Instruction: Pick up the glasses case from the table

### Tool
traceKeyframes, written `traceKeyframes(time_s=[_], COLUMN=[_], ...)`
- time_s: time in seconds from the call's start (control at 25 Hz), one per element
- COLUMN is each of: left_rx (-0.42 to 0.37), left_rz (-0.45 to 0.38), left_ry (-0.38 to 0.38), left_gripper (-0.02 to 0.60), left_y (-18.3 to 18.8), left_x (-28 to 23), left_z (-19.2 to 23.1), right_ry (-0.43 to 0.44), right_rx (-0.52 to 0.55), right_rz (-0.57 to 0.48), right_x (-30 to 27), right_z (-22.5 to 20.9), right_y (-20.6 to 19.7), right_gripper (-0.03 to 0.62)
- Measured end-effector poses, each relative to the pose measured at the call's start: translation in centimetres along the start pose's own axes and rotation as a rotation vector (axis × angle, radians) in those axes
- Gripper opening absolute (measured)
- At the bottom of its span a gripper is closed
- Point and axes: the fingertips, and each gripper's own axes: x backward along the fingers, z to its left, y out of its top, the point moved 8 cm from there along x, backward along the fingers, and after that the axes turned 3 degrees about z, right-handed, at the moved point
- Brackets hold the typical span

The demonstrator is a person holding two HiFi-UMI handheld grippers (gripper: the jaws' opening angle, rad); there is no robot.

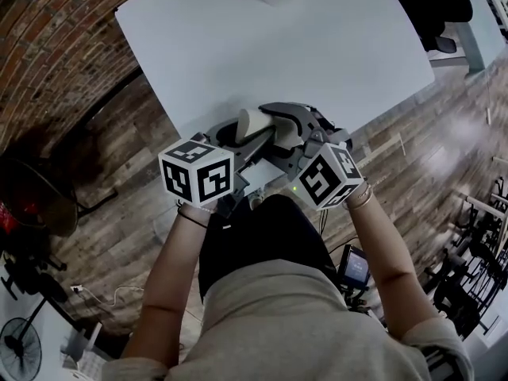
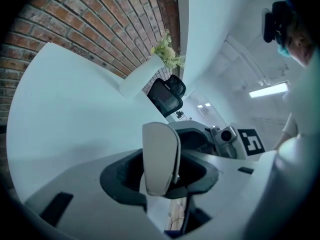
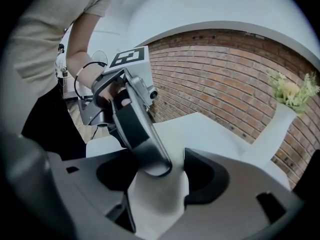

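Observation:
The cream glasses case (image 1: 252,124) is up off the white table (image 1: 278,46), at its near edge, between both grippers. In the right gripper view the case (image 3: 156,196) fills the gap between the jaws of my right gripper (image 3: 160,176), which is shut on it. A dark finger (image 3: 142,134) of the left gripper crosses just above it. In the left gripper view the case (image 2: 160,156) stands upright between the wide jaws of my left gripper (image 2: 160,173), which is open, with a gap on the left side. The right gripper's body (image 2: 227,136) lies close behind.
A white vase with pale flowers (image 2: 150,69) stands at the table's far end by the brick wall (image 3: 225,79). A black chair (image 2: 167,95) is beyond the table. Wooden floor (image 1: 119,213) lies below the near edge, with a fan (image 1: 20,348) at the lower left.

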Motion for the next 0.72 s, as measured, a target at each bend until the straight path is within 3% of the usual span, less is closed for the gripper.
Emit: traceKeyframes(time_s=[0.32,0.72], left_rx=[-0.006,-0.051], left_rz=[0.018,0.007], left_ry=[0.005,0.044], left_gripper=[0.158,0.153], left_y=[-0.6,-0.1], left_x=[-0.6,0.6], left_z=[-1.2,-2.7], right_ry=[-0.042,-0.102], right_rx=[-0.014,-0.215], right_rz=[-0.013,-0.029], right_x=[0.7,2.6], right_z=[1.2,1.5], right_y=[0.0,-0.6], right_gripper=[0.285,0.307])
